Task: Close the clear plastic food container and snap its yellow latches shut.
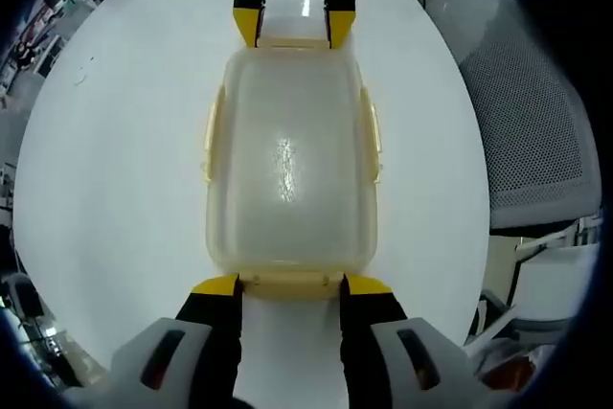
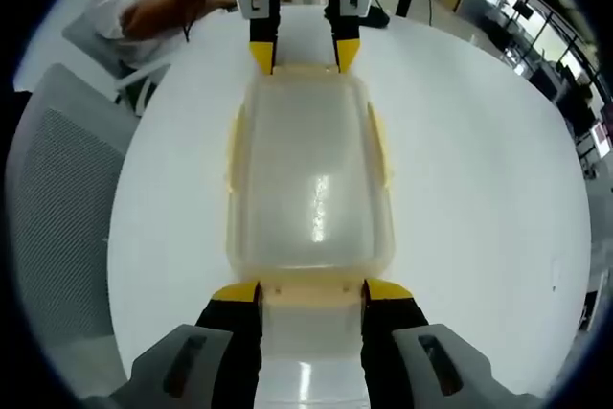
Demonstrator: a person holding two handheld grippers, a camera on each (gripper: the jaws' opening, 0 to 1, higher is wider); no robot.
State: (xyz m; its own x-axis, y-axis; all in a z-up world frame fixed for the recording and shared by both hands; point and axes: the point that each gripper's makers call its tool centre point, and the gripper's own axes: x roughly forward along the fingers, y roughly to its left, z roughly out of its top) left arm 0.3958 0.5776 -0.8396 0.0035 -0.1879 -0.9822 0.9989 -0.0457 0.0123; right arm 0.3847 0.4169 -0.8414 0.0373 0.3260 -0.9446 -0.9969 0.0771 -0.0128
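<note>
The clear plastic food container sits on the round white table with its lid already down, so the closing looks done and the latching is the step in hand. In the left gripper view the left gripper stands at 6 o'clock with its yellow-tipped jaws spread apart, one tip at each corner of the near end latch; the right gripper faces it from 12 o'clock, its jaws likewise apart at the far end latch. The right gripper view gives the mirror picture: the right gripper at 6 o'clock by its latch, the left gripper at 12 o'clock. Neither grips anything. The container's long axis runs from 6 to 12 o'clock in both views, one short end toward each gripper, with the yellow side latches along the long edges at 9 and 3 o'clock. I cannot tell whether any latch is snapped. The next move probably calls for pressing each end flap down against the rim until it catches. A grey mesh chair stands beyond the table.
</note>
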